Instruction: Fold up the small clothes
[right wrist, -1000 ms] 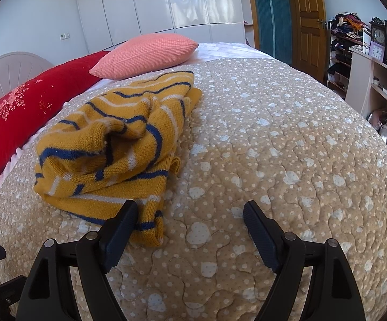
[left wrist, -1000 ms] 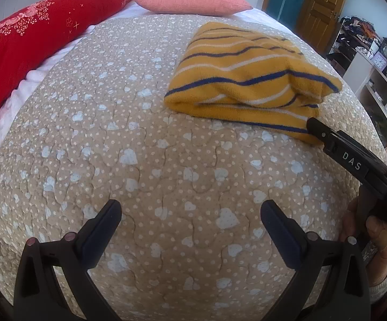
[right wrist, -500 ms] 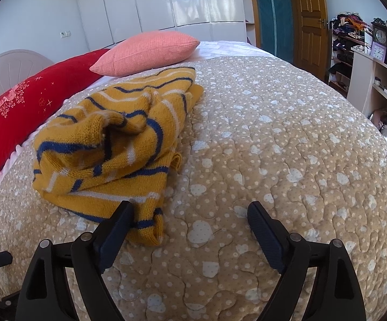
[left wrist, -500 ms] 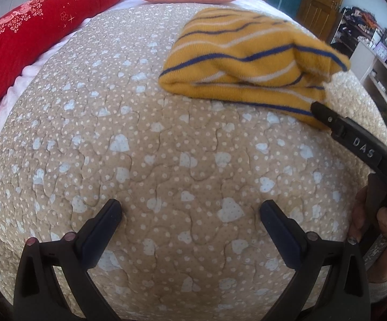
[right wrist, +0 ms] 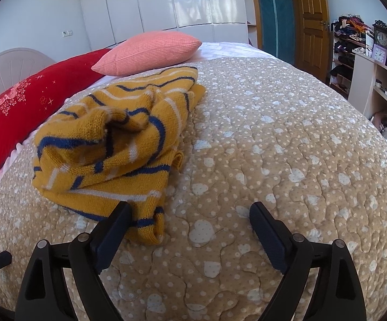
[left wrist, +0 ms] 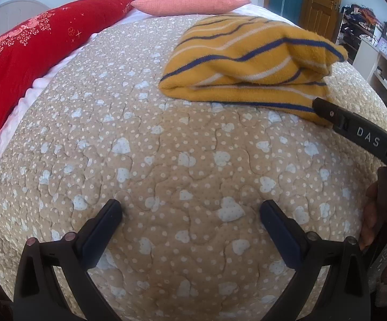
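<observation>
The striped sweater (right wrist: 113, 144) lies bunched on the bed (right wrist: 287, 160), at 10 o'clock from the right gripper (right wrist: 188, 230). Both grippers' fingers are spread, holding nothing. Soft, floppy knit; its near hem corner looks the best hold.

white "das" lettering on black right tool (left wrist: 367, 139) finger.

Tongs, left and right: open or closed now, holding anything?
Left tongs: open, holding nothing.
Right tongs: open, holding nothing; sweater lies beside them.
</observation>
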The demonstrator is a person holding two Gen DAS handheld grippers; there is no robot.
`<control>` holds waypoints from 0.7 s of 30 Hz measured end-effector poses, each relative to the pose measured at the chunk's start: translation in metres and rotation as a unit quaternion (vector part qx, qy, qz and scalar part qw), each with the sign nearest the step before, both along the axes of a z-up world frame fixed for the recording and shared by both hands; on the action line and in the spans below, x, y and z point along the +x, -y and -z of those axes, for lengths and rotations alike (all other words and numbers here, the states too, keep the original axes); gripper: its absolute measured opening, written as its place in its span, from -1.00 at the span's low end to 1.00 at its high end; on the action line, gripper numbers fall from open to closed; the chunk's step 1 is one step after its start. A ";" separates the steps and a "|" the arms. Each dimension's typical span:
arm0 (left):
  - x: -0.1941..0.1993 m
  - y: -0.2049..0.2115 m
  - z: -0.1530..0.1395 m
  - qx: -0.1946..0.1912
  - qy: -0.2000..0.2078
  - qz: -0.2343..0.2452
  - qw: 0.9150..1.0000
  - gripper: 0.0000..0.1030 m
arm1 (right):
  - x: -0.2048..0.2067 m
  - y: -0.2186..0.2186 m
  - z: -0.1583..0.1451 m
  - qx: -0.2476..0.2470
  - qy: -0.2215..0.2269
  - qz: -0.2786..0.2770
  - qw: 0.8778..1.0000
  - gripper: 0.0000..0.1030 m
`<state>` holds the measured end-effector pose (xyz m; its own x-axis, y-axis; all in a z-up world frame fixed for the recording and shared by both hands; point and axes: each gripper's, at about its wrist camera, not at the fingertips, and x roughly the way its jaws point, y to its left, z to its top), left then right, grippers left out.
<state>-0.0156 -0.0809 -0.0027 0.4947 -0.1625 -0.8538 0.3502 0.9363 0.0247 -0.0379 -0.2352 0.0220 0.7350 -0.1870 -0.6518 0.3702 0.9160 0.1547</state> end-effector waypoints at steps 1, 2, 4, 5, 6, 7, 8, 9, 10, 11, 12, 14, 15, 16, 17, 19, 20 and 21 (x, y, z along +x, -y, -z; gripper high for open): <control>0.000 0.000 -0.002 -0.001 0.003 -0.001 1.000 1.00 | 0.000 0.000 0.000 0.000 0.001 0.000 1.000 0.80; 0.002 -0.002 -0.004 0.000 0.007 -0.003 1.000 1.00 | 0.000 0.000 -0.001 0.001 0.003 0.001 1.000 0.80; 0.003 -0.004 -0.009 0.003 0.023 -0.010 1.000 1.00 | -0.005 0.001 -0.004 0.004 0.015 0.006 1.000 0.81; 0.003 -0.006 -0.013 0.005 0.035 -0.015 0.999 1.00 | -0.007 0.002 -0.006 0.007 0.023 0.009 1.000 0.81; 0.002 -0.008 -0.017 0.007 0.046 -0.019 0.999 1.00 | -0.011 0.004 -0.008 0.011 0.034 0.014 0.999 0.81; 0.001 -0.010 -0.023 0.009 0.060 -0.025 0.998 1.00 | -0.014 0.005 -0.011 0.014 0.043 0.017 0.999 0.81; 0.000 -0.013 -0.028 0.008 0.071 -0.030 0.997 1.00 | -0.017 0.007 -0.013 0.019 0.055 0.022 0.998 0.81; -0.001 -0.015 -0.033 0.006 0.083 -0.035 0.996 1.00 | -0.020 0.008 -0.016 0.020 0.064 0.025 0.997 0.81; -0.002 -0.019 -0.038 0.002 0.095 -0.040 0.995 1.00 | -0.022 0.008 -0.018 0.019 0.069 0.027 0.997 0.81; -0.002 -0.022 -0.044 -0.003 0.105 -0.044 0.994 1.00 | -0.024 0.008 -0.020 0.018 0.074 0.029 0.997 0.81; -0.002 -0.025 -0.050 -0.009 0.114 -0.049 0.992 1.00 | -0.026 0.008 -0.021 0.014 0.078 0.031 0.996 0.81; 0.000 -0.028 -0.057 -0.017 0.120 -0.051 0.991 1.00 | -0.027 0.006 -0.024 0.009 0.082 0.031 0.996 0.81; -0.001 -0.028 -0.060 -0.020 0.122 -0.053 0.991 1.00 | -0.028 0.005 -0.025 0.007 0.083 0.031 0.996 0.81; 0.000 -0.030 -0.062 -0.020 0.125 -0.055 0.990 1.00 | -0.028 0.004 -0.027 0.004 0.085 0.031 0.996 0.81; 0.001 -0.030 -0.064 -0.016 0.128 -0.057 0.990 1.00 | -0.029 0.002 -0.028 0.001 0.086 0.031 0.996 0.81; 0.000 -0.030 -0.066 -0.008 0.134 -0.058 0.989 1.00 | -0.030 -0.001 -0.031 -0.008 0.091 0.033 0.995 0.81; 0.001 -0.029 -0.067 0.003 0.138 -0.059 0.989 1.00 | -0.031 -0.002 -0.032 -0.012 0.093 0.034 0.995 0.81; 0.003 -0.029 -0.066 0.013 0.142 -0.059 0.988 1.00 | -0.032 -0.003 -0.033 -0.015 0.094 0.035 0.995 0.81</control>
<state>-0.0126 -0.0522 0.0630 0.7295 -0.0685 -0.6806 0.2136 0.9680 0.1315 -0.0703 -0.2323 0.0554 0.8280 -0.2585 -0.4976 0.3999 0.8943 0.2008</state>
